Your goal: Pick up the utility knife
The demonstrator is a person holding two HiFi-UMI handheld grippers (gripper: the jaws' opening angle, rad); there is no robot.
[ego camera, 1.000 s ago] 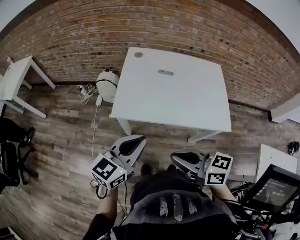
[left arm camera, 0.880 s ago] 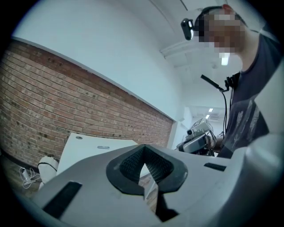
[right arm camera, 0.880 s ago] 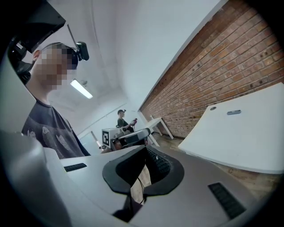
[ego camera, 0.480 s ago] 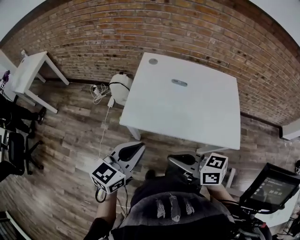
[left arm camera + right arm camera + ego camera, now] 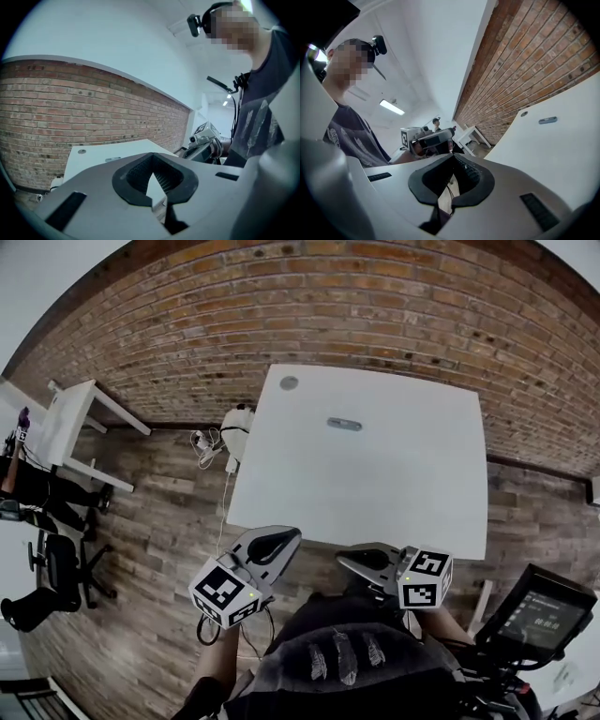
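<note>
The utility knife point(image 5: 344, 424) calls for an approach over the desk point(image 5: 412, 486) with jaws parted beforehand and set across its narrow body. It lies well ahead of the left hand-held gripper point(image 5: 279, 541) and almost straight beyond the right hand-held gripper point(image 5: 353, 560). Both are closed tight and empty.

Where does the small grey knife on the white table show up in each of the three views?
Head view: the knife lies on the table, mid-width, toward the far edge.
Left gripper view: the knife is a small sliver, left of centre, low.
Right gripper view: the knife is at the right, mid-height.
Shared landmark: the round disc at the table's corner, also in the left and right gripper views.
</note>
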